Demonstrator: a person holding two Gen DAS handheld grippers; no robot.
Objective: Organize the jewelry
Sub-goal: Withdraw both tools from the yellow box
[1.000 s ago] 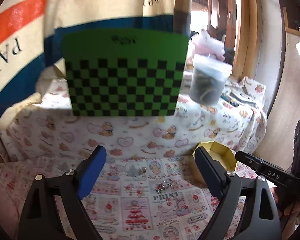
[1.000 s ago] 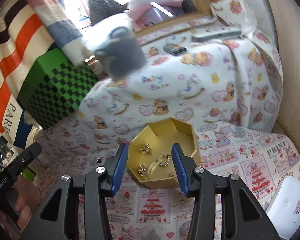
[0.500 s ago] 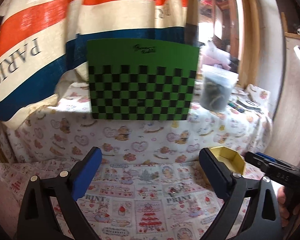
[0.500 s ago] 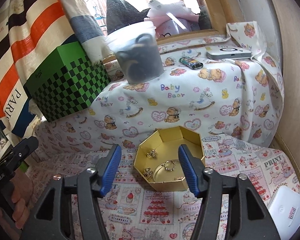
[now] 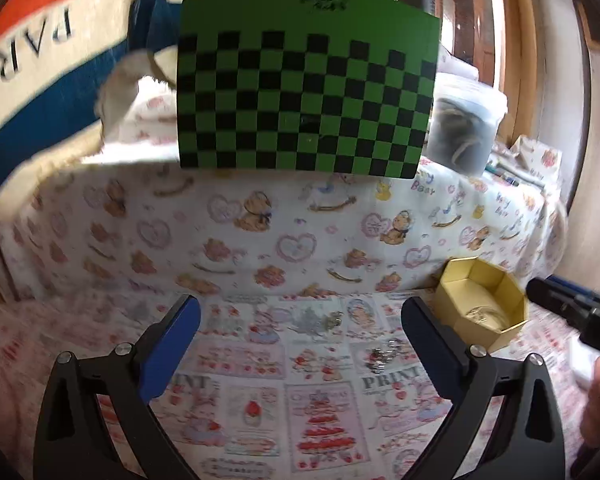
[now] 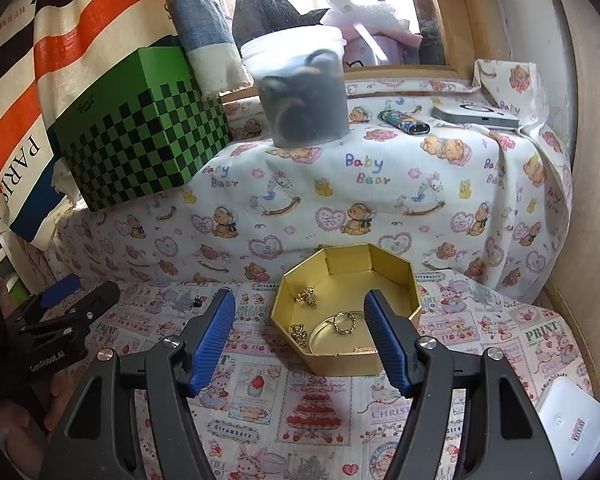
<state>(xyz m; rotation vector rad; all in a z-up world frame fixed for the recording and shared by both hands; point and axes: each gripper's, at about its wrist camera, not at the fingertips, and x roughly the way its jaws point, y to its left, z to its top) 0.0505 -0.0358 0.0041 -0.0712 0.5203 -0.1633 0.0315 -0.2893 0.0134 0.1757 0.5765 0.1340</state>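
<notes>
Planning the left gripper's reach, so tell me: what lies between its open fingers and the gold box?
In the left wrist view, a silver jewelry piece lies on the printed cloth between the left gripper and the gold box, close beside the right finger.

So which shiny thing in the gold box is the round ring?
The ring lying on the round dish in the gold box; the two others are lumpy charms.

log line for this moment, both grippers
left gripper: open, empty | right gripper: open, empty | silver jewelry: on cloth | gold box: holds pieces
</notes>
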